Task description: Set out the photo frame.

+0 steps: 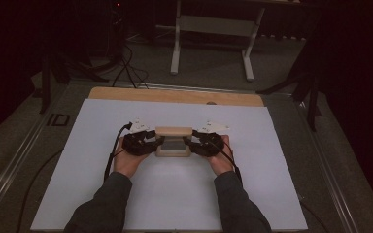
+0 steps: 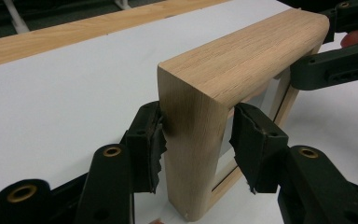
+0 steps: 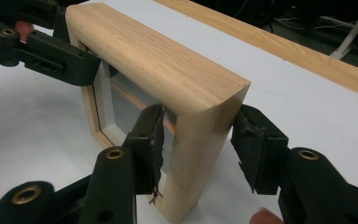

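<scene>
Wooden frame stands upright mid-bench, nearer the far edge. Left gripper and right gripper each straddle an end post, jaws not fully clamped. Judged step: bimanual grasp forming; next, squeeze evenly before lifting

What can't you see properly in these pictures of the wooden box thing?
- Wooden frame, high view: too small and dim to show detail; the left gripper and right gripper cover its ends.
- Its bottom corner, left gripper view: cut off by the picture's lower edge.
- What lies behind the clear pane, right gripper view: cannot tell.
- Room beyond the table: too dark.
</scene>
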Available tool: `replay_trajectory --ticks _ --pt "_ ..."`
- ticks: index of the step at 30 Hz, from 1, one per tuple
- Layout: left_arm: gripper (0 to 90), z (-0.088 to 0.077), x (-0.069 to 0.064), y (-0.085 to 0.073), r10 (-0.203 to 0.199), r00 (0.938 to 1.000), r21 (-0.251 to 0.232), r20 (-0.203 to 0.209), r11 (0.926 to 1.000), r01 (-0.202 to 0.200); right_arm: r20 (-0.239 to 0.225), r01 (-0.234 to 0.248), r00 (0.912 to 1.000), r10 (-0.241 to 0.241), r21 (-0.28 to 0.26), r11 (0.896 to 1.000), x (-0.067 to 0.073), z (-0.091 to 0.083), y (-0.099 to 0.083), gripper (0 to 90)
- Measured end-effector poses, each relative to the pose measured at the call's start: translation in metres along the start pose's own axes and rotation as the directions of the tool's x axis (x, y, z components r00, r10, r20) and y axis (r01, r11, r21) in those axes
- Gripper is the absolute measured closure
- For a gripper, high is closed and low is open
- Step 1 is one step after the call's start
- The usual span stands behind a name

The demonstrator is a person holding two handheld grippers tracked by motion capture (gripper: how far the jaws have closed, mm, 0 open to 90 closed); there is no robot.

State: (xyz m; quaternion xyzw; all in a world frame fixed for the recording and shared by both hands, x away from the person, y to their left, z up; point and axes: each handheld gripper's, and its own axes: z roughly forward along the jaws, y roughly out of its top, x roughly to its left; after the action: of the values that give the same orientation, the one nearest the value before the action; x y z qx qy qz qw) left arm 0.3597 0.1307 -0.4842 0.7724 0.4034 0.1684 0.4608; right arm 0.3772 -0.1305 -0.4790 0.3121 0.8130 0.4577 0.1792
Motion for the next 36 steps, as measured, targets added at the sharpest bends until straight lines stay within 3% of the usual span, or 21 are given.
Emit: replay_trajectory --ticks 12,22,36 --pt "51.9 0.005 0.003 -0.001 -0.028 0.9996 -0.026 0.004 0.9993 0.028 -0.003 -0.023 0.9997 0.023 0.002 1.000 -0.003 0.001 -0.001 54.7" --pt "52.7 0.015 0.002 -0.016 -0.031 0.9995 0.051 -0.005 0.9982 0.031 -0.025 -0.058 0.9980 0.059 0.031 0.998 -0.008 0.004 -0.011 58.0" --pt "55.4 0.019 0.004 -0.022 -0.062 0.9981 0.055 0.005 0.9966 0.061 -0.022 -0.108 0.9937 0.110 0.064 0.992 -0.013 0.011 -0.014 61.7"
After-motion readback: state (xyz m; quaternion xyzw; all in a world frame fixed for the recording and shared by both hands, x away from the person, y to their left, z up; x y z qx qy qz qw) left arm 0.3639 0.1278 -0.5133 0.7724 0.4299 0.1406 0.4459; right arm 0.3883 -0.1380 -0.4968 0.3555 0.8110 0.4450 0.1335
